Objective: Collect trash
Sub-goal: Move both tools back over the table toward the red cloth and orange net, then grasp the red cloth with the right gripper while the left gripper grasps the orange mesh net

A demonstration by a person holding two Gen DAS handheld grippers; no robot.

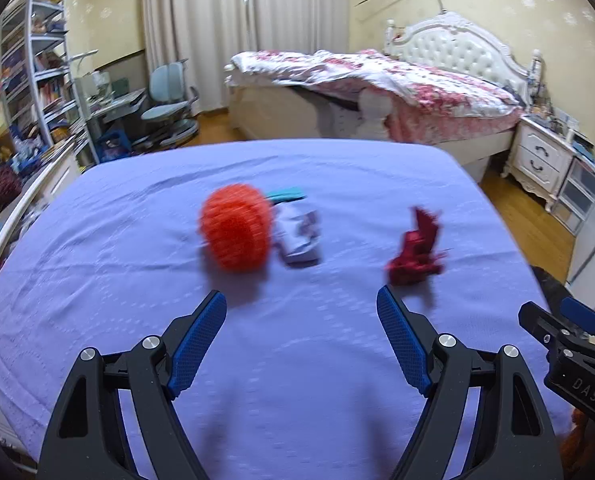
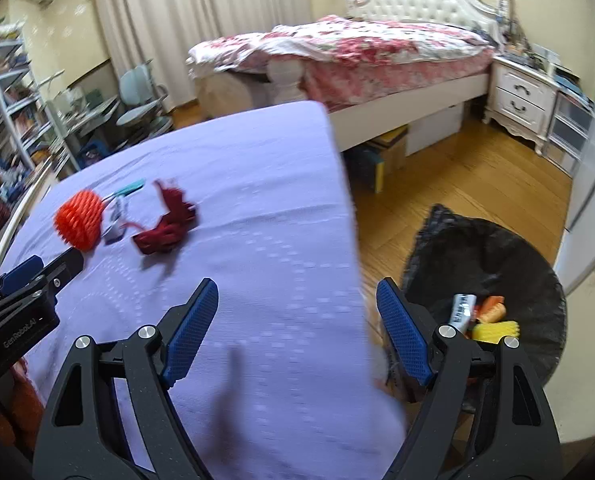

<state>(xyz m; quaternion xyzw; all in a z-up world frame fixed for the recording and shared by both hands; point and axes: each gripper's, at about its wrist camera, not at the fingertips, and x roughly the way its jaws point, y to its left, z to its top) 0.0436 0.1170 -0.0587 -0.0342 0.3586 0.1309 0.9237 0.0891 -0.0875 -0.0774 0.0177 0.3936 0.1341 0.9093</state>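
On the purple-covered table (image 1: 137,248) lie an orange foam net (image 1: 235,227), a crumpled pale purple wrapper (image 1: 299,238), a teal strip (image 1: 287,194) behind them and a dark red crumpled wrapper (image 1: 415,250). My left gripper (image 1: 301,300) is open and empty, hovering short of them. My right gripper (image 2: 297,292) is open and empty over the table's right edge (image 2: 349,216). The same trash shows in the right wrist view: net (image 2: 79,220), red wrapper (image 2: 167,226). A black-lined trash bin (image 2: 493,264) on the floor holds yellow and orange scraps (image 2: 493,326).
A bed with a pink floral quilt (image 1: 397,80) stands behind the table, a white nightstand (image 1: 541,156) to its right. Shelves, a desk and a blue chair (image 1: 169,100) fill the left. Wood floor (image 2: 457,184) lies right of the table.
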